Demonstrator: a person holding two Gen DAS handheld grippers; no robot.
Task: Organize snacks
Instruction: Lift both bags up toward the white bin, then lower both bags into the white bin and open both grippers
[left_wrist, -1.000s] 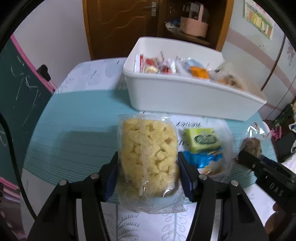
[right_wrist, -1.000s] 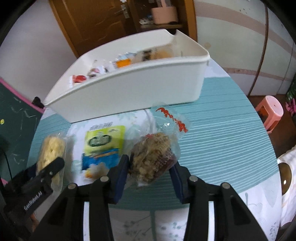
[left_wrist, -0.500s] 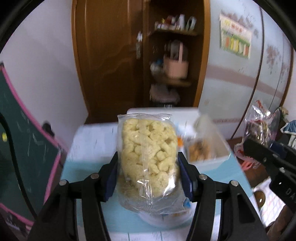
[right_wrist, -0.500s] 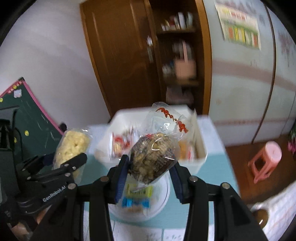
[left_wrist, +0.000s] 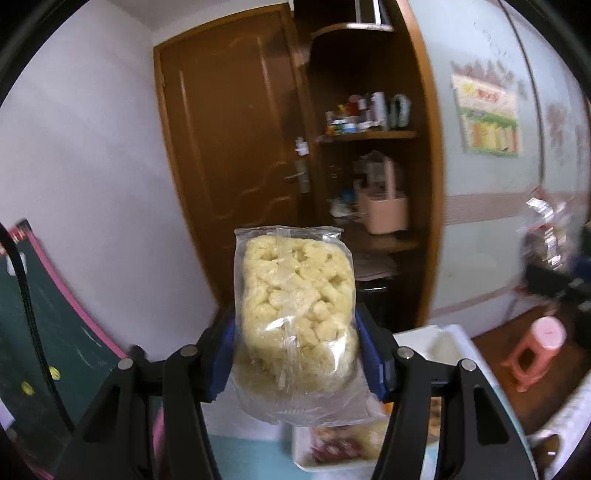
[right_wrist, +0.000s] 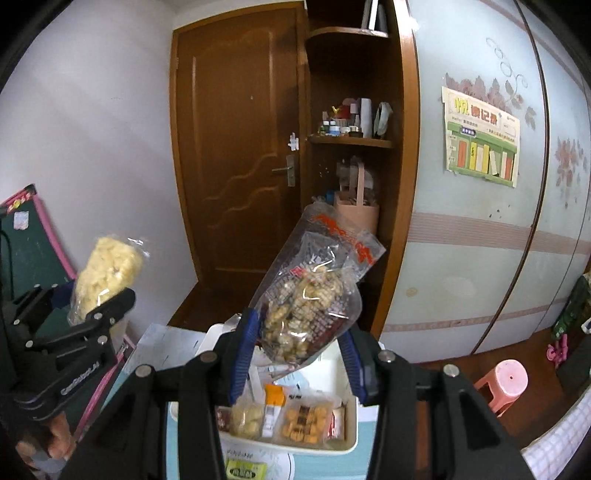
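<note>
My left gripper (left_wrist: 295, 354) is shut on a clear bag of yellow puffed snacks (left_wrist: 295, 306) and holds it high above the table. The same bag shows at the left of the right wrist view (right_wrist: 107, 273). My right gripper (right_wrist: 299, 354) is shut on a clear bag of brown nut clusters with red print (right_wrist: 306, 306), held upright above the white bin (right_wrist: 347, 439). The bin holds several wrapped snacks. A green and blue snack packet (right_wrist: 245, 470) lies on the table in front of the bin. The bin's corner shows low in the left wrist view (left_wrist: 458, 339).
The table has a teal striped cloth (right_wrist: 332, 469). A green chalkboard with a pink frame (left_wrist: 55, 332) stands at the left. A brown door (right_wrist: 240, 147) and shelves (right_wrist: 354, 140) are behind. A pink stool (right_wrist: 506, 380) stands on the floor at the right.
Both grippers have risen with their bags from the table and tilted upward. The bin has dropped to the bottom of both views.
</note>
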